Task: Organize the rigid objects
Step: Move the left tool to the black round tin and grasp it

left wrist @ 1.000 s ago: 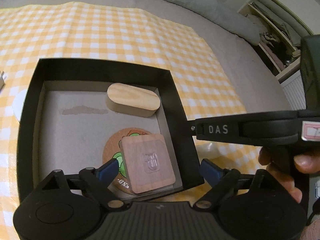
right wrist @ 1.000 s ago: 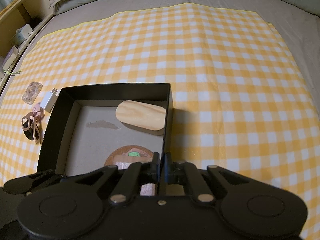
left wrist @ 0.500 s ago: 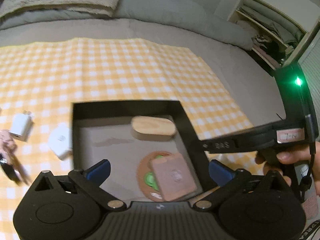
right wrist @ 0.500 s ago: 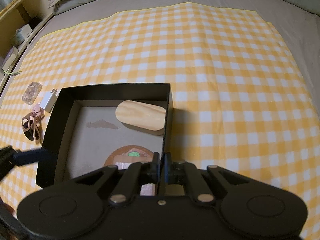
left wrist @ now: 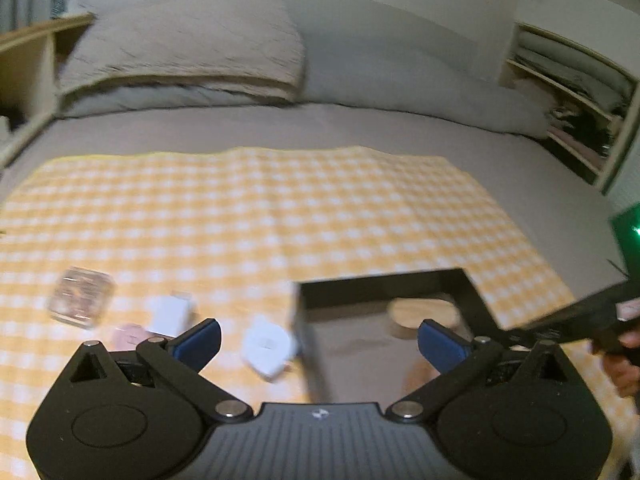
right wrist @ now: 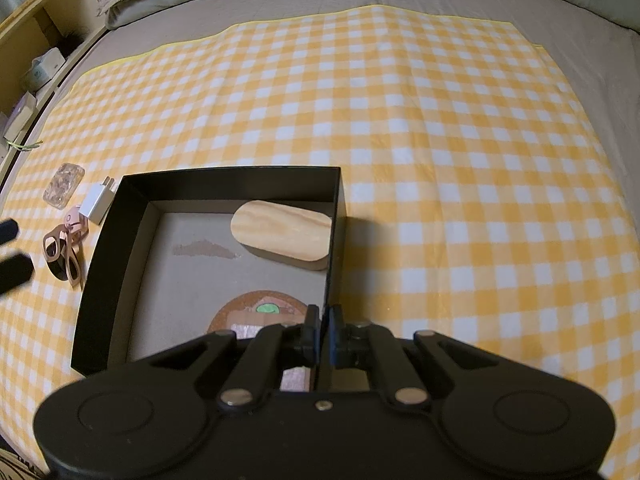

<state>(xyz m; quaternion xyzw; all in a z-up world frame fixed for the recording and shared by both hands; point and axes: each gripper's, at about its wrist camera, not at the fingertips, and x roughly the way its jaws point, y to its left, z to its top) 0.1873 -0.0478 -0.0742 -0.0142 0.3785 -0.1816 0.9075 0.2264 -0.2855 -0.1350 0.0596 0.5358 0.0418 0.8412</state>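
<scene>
1. Your black open cardboard box (right wrist: 132,200) sits on the yellow-and-white checked cloth (right wrist: 440,140). It holds an oval light-wood block (right wrist: 282,234) at its far right, long axis left to right, and a round cork coaster (right wrist: 248,306) under a square tan coaster (right wrist: 248,330) at its near side.
2. Your right gripper (right wrist: 322,324) is clamped on the box's right wall.
3. Your left gripper (left wrist: 320,338) has just opened fully and holds nothing.
4. Left of the box lie a white charger (right wrist: 97,204), rose-gold scissors (right wrist: 68,250) and a clear case (right wrist: 64,186).

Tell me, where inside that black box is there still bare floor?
The box's left half is bare, from its left wall to the wooden oval block and round coaster. The right side is crowded: block at the back, coaster in front, the right tongs clamping the wall.
</scene>
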